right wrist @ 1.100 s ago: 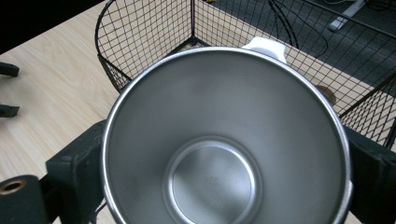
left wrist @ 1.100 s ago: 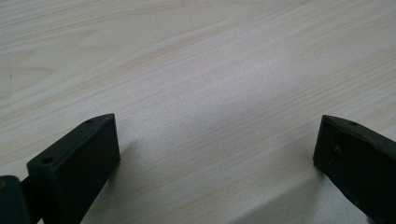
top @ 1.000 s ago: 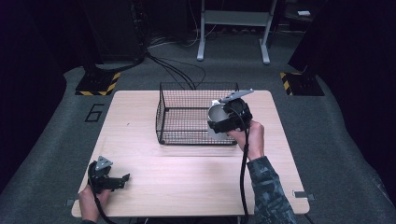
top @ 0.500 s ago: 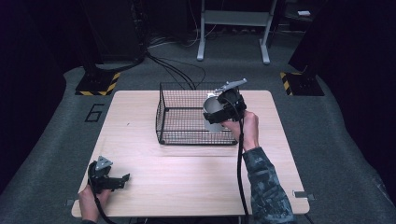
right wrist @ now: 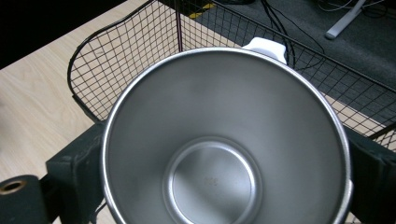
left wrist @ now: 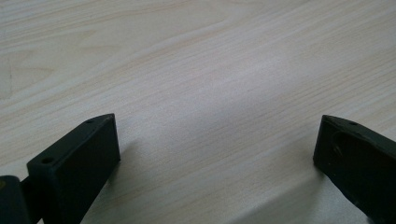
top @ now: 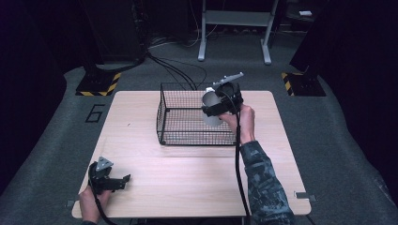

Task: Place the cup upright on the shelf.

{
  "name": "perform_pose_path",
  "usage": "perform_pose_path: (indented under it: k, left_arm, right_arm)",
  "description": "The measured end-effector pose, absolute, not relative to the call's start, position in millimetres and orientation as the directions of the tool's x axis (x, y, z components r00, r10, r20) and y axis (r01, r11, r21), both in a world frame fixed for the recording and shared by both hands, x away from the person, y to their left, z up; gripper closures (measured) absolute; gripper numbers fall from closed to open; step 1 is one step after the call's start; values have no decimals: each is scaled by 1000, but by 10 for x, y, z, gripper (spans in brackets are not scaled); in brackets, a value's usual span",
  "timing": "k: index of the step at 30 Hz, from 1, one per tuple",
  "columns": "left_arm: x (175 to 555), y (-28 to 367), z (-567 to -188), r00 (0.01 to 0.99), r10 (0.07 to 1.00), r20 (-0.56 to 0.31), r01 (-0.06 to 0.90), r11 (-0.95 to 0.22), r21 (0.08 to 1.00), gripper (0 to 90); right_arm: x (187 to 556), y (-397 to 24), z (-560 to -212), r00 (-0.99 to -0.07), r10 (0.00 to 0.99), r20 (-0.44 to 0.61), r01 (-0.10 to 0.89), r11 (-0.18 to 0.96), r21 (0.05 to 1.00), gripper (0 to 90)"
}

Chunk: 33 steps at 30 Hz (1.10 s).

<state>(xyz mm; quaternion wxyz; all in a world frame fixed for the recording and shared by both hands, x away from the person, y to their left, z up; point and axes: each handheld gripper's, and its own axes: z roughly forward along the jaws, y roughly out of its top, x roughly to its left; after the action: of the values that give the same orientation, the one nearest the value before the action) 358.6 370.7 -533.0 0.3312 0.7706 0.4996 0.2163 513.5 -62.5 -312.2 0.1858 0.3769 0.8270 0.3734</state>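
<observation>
Floor marking "6" (top: 95, 113) at 10 o'clock off the worktop (top: 141, 140). Right gripper (top: 220, 101) clenched on a steel cup (top: 211, 108), held over the wire basket's (top: 187, 136) 3 o'clock end. Right gripper view looks into the cup (right wrist: 224, 154): bare bottom, white tab (right wrist: 266, 46) past its rim. Left gripper (top: 110, 178), jaws released, rests at 7 o'clock. Since half a second ago the cup has moved slightly further over the basket

silver steel cup (right wrist: 224, 140), black wire basket (top: 187, 117)
</observation>
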Motion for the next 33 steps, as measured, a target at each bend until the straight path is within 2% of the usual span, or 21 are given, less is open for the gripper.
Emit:
perform_pose_path:
  k: [33]
  left_arm:
    - [3586,3707,-5330,407,913,2,627,-281,727,4]
  right_arm:
    - [5824,-420,-3630,-593,803,53,614,409,675,58]
